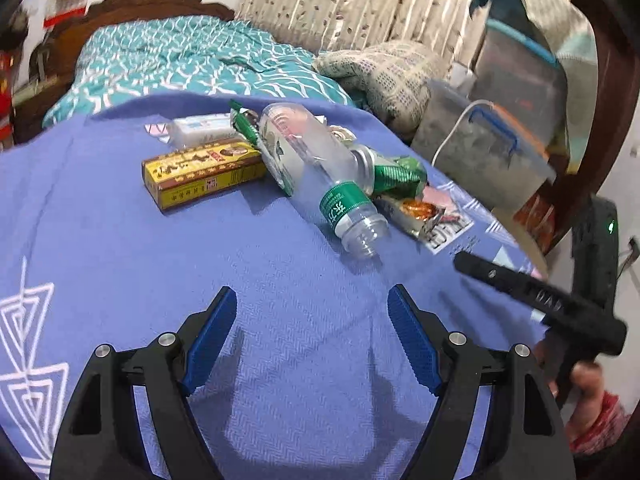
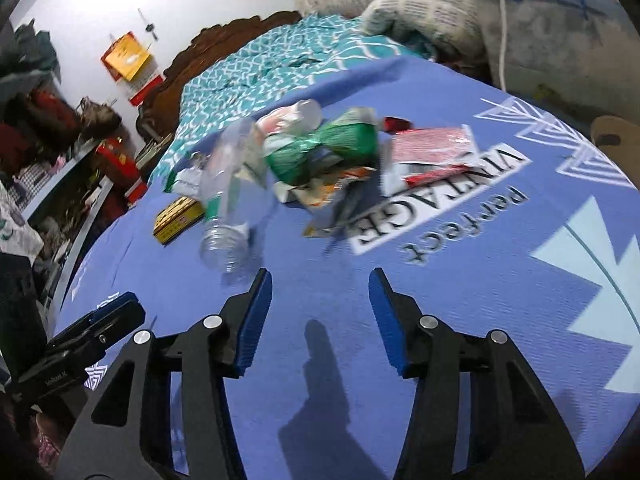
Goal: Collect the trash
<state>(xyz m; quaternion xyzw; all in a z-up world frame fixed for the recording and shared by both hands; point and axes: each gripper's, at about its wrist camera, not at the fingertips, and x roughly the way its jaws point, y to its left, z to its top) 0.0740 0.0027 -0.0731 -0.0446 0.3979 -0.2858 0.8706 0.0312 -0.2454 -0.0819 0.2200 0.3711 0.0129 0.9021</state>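
The left gripper [image 1: 312, 308] is hovering at the bottom centre of its view with its blue-padded jaws standing apart and nothing between them, over the blue patterned cloth covering the worktop [image 1: 120, 260]. The right gripper [image 2: 320, 292] is likewise sitting at the bottom centre of its own view, jaws apart and empty.

Just beyond the left gripper, toward mid-frame, a clear plastic bottle with a green label [image 1: 320, 172] is lying on its side, its open neck pointing toward the gripper. Touching it on its left, a yellow rectangular cardboard box [image 1: 202, 172] is lying flat. To the bottle's right, a crumpled green wrapper [image 1: 396, 178] and an orange-printed foil packet [image 1: 416, 212] are lying piled together. Behind the box, a white soft tissue pack [image 1: 200, 128] is resting.

Farther off, at the right of the frame, grey translucent plastic storage bins with a blue handle [image 1: 480, 148] are standing stacked; their contents cannot be made out.
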